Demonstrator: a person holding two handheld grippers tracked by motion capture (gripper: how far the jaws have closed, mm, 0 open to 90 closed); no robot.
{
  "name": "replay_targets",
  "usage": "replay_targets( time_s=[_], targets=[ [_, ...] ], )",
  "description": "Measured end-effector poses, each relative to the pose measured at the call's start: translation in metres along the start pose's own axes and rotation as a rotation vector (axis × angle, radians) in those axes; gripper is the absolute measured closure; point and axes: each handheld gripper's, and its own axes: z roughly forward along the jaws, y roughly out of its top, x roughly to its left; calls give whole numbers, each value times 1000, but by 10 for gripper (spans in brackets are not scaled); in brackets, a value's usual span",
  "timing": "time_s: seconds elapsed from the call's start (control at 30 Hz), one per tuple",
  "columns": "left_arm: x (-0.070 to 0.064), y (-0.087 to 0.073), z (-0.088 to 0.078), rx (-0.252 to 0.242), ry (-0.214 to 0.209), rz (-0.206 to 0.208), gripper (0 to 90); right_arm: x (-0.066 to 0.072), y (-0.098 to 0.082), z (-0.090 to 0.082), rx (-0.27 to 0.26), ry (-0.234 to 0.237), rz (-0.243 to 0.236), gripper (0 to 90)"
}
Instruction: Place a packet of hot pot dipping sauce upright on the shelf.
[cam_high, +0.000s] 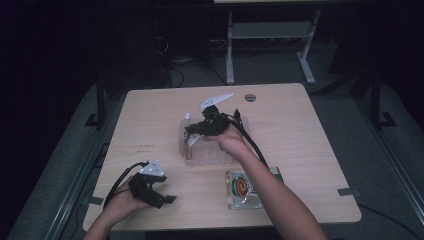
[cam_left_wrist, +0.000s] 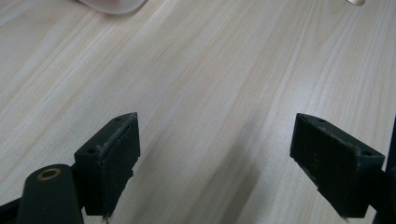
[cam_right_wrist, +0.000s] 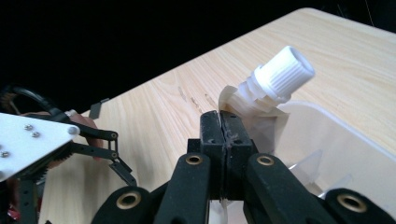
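while the right gripper (cam_right_wrist: 223, 122) pinches the spouted pouch (cam_right_wrist: 261, 100) over the clear bin (cam_high: 200, 155), it should lower slowly; left gripper (cam_left_wrist: 215, 158) gapes empty.

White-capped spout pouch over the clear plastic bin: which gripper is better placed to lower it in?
Right. The right gripper is shut on the white-capped spout pouch above the clear plastic bin; the left gripper hangs open over bare table.
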Motion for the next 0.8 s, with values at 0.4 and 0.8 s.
replay_targets(
  time_s=[0.4,0.8],
  targets=[
    [-1,0,1,1,-3,-3,157,1,-1,4,-16,12,15,714],
    [-1,1,1,-12,-21,-11,157,9,-5,0,20,-38,22,345]
  ],
)
